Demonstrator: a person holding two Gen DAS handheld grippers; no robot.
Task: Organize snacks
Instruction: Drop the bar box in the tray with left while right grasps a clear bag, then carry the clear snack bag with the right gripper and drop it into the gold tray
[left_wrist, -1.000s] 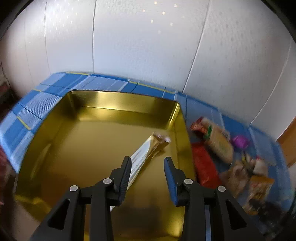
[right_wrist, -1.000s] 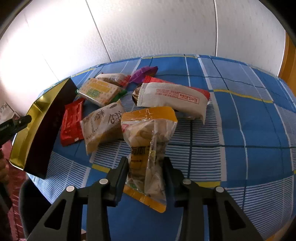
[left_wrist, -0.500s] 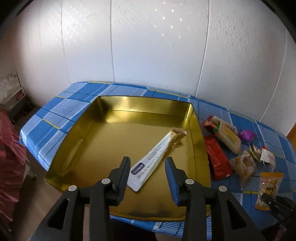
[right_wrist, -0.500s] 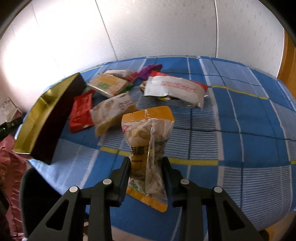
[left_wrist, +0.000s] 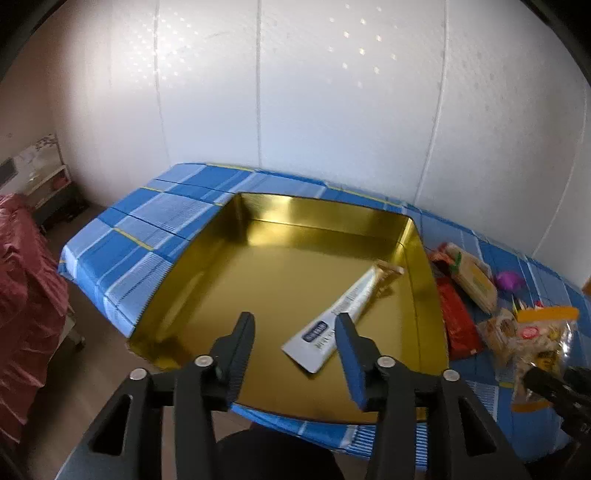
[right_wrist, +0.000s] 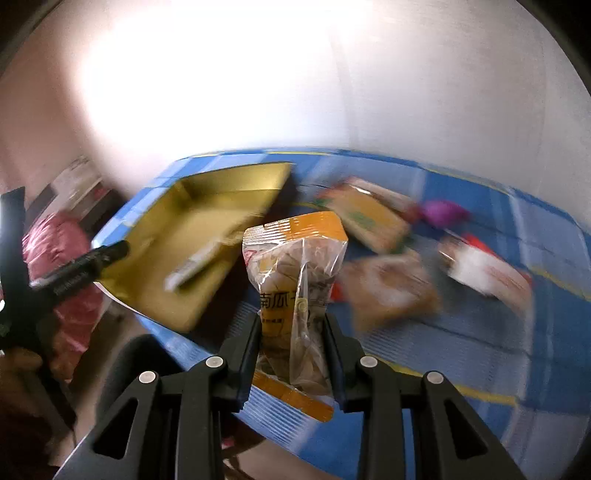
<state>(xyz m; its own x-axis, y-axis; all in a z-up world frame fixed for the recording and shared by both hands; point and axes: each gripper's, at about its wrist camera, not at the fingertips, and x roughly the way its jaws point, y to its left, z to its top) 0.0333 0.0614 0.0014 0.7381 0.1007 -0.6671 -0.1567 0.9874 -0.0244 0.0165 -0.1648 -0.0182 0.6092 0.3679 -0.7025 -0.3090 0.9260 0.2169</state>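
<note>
- The left claw (left_wrist: 295, 334) sits low in the middle of the left wrist view. Its jaws are opening and nothing is between them.
- Past that claw lies a gold tray (left_wrist: 236, 295) on the counter (left_wrist: 155, 221), which has a blue checked cloth.
- One long white bar (left_wrist: 341, 310) lies flat in the tray, near its right wall. The bar slants from the lower middle up to the right.
- To the right of the tray, on the cloth, lie more snacks: a red pack (left_wrist: 456, 319) just beside the tray wall, a yellow pack (left_wrist: 474, 280) above it, and a purple one (left_wrist: 509, 280) further right.
- At the far right edge of that view, the right claw (left_wrist: 554, 384) holds a clear bag (left_wrist: 539, 339) with an orange top.
- In the right wrist view, the right claw (right_wrist: 291, 347) is closed tight on the bag (right_wrist: 295, 280). The bag stands up between the jaws in the middle of the frame, lifted off the counter (right_wrist: 554, 258).
- The tray (right_wrist: 159, 266) shows at the middle left there, with the bar (right_wrist: 197, 264) in it. The left claw (right_wrist: 110, 253) pokes in from the left edge over the tray's corner.
- The other snacks at the upper right are too blurred to tell well.
- A red cloth (left_wrist: 26, 280) shows at the left edge of the left wrist view.
</note>
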